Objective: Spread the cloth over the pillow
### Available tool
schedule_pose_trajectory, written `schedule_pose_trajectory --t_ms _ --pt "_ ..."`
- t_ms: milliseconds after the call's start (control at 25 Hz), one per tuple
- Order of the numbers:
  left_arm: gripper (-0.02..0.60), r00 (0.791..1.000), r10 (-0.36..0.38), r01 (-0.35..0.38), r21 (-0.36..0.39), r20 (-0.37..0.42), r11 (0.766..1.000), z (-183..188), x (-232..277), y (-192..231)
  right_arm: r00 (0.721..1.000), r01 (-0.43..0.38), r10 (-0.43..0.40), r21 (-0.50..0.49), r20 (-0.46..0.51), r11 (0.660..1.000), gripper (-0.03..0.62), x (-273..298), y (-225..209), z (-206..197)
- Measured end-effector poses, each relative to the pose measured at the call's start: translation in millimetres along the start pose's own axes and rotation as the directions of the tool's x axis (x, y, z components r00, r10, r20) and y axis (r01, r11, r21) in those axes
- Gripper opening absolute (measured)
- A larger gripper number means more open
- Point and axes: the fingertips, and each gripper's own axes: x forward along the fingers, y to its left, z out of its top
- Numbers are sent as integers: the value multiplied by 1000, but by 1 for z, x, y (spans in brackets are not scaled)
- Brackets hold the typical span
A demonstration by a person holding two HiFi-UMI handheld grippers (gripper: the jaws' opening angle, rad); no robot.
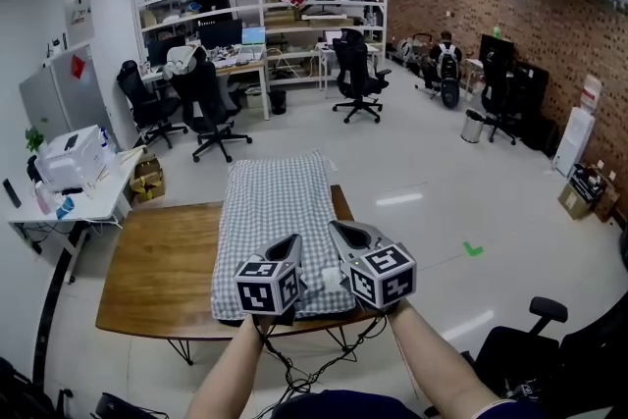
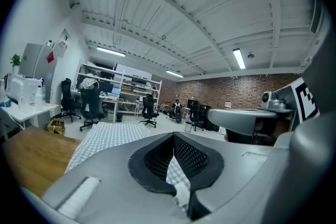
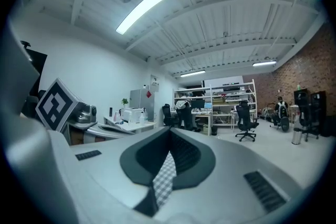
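Left gripper [image 1: 291, 245] is pinching the near end of the checked cloth [image 1: 275, 196], its jaws pressing together on a thin fold of fabric that is showing between the black pads in the left gripper view. Right gripper [image 1: 340, 232] is gripping the same end just beside it, and in the right gripper view a narrow strip of the check is running down between its closed jaws. Both grippers are sitting close together over the near edge of the wooden table [image 1: 157, 275], tips pointing away from the person, whose bare forearms [image 1: 231, 373] are reaching in from below. The cloth is lying lengthwise along the middle of the table, stretching from the near edge to the far edge. It is draping over a low raised bulk. The pillow itself is lying hidden under the fabric, so its own surface cannot be made out. To the left a white side table [image 1: 93, 206] is carrying a printer [image 1: 71, 158]. Beyond the table, black office chairs [image 1: 208, 103] are standing before white shelving [image 1: 260, 5], and a brick wall [image 1: 520, 10] is running along the right.
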Motion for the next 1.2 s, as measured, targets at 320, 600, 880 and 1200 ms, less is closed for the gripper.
schedule_pose_trajectory --t_ms 320,600,880,1200 --pt "8 1000 -14 14 11 11 1000 7 0 5 1000 5 -5 8 1 1000 6 9 3 1" --pt "8 1000 -13 13 4 14 1000 7 -2 10 1000 -3 3 1 -3 1000 6 14 6 2" --pt "8 1000 -11 10 16 13 1000 11 -5 10 1000 -12 12 -4 -11 1000 6 15 11 4" --pt "9 1000 -20 20 10 17 1000 14 -6 11 1000 -14 14 -2 -12 1000 6 17 15 3"
